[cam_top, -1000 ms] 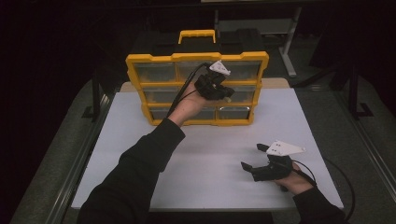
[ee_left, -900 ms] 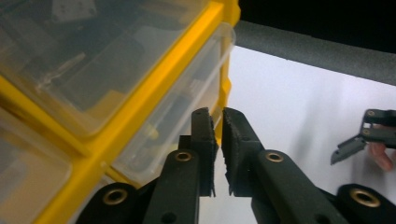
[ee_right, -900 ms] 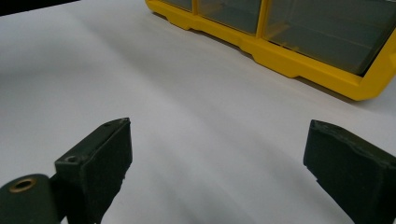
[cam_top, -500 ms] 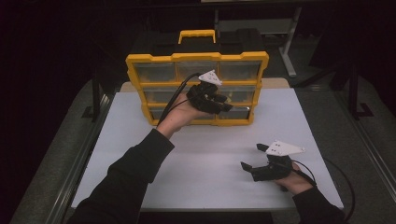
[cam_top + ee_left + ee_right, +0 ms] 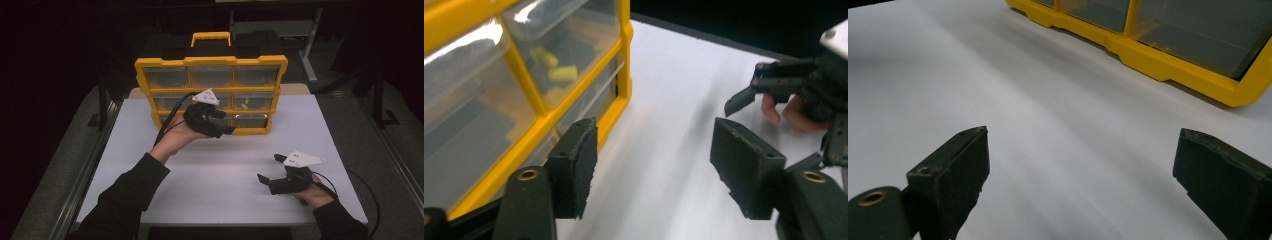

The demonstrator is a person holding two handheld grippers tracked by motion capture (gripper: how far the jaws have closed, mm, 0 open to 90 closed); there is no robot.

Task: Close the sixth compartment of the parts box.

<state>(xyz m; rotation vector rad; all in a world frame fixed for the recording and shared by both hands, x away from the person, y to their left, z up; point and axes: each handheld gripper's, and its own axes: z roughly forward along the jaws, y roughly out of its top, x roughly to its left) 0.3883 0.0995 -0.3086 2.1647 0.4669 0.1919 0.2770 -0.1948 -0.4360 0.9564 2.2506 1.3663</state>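
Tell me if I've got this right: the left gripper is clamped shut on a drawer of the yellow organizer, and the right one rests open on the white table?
Not quite. The left gripper is open with nothing between its jaws, beside the yellow organizer, as the left gripper view shows. The right gripper does rest open on the white table.

Yellow organizer box [image 5: 210, 95] with clear drawers stands upright at the table's 12 o'clock, black handle side up, bottom drawers shut.
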